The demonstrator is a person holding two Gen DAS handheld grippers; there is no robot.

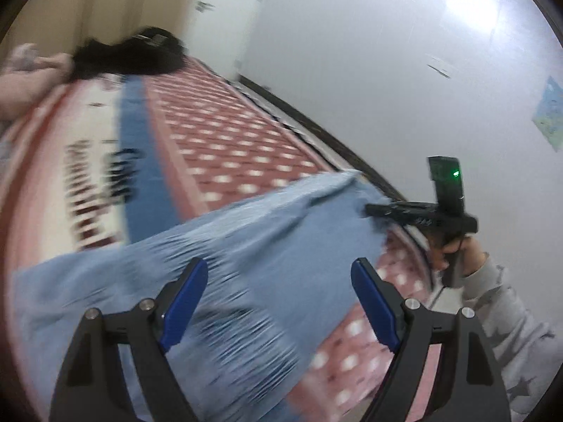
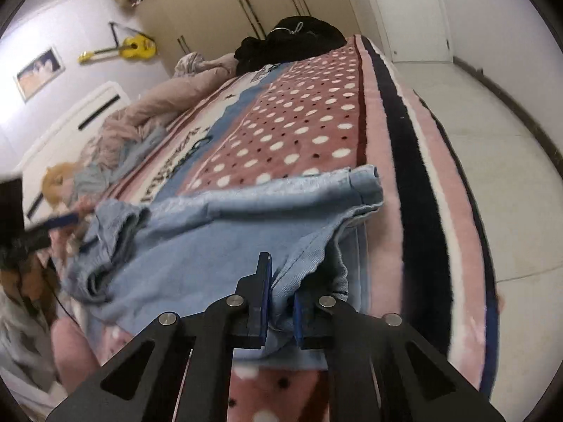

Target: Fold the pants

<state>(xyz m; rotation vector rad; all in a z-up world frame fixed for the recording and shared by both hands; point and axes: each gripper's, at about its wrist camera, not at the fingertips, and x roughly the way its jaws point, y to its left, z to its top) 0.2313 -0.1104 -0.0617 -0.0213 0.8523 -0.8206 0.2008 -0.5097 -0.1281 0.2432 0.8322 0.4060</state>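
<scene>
Light blue pants [image 2: 211, 232] lie spread across a pink polka-dot blanket [image 2: 299, 123] near the bed's edge. My right gripper [image 2: 281, 292] is shut on a bunched edge of the pants, with the fabric pinched between its blue pads. The left wrist view is blurred; there the pants [image 1: 267, 232] stretch across the blanket [image 1: 228, 140], and the right gripper [image 1: 373, 210] clamps their far corner, held by a hand in a grey sleeve [image 1: 492, 299]. My left gripper [image 1: 278, 270] hovers open above the pants with nothing between its fingers. It also shows blurred at the left edge [image 2: 59, 221].
A heap of black clothing [image 2: 299, 38] sits at the far end of the bed, and a crumpled pink duvet [image 2: 176, 95] lies along its left side. Pale floor [image 2: 492, 140] runs beside the bed on the right. A yellow guitar [image 2: 130, 47] hangs on the wall.
</scene>
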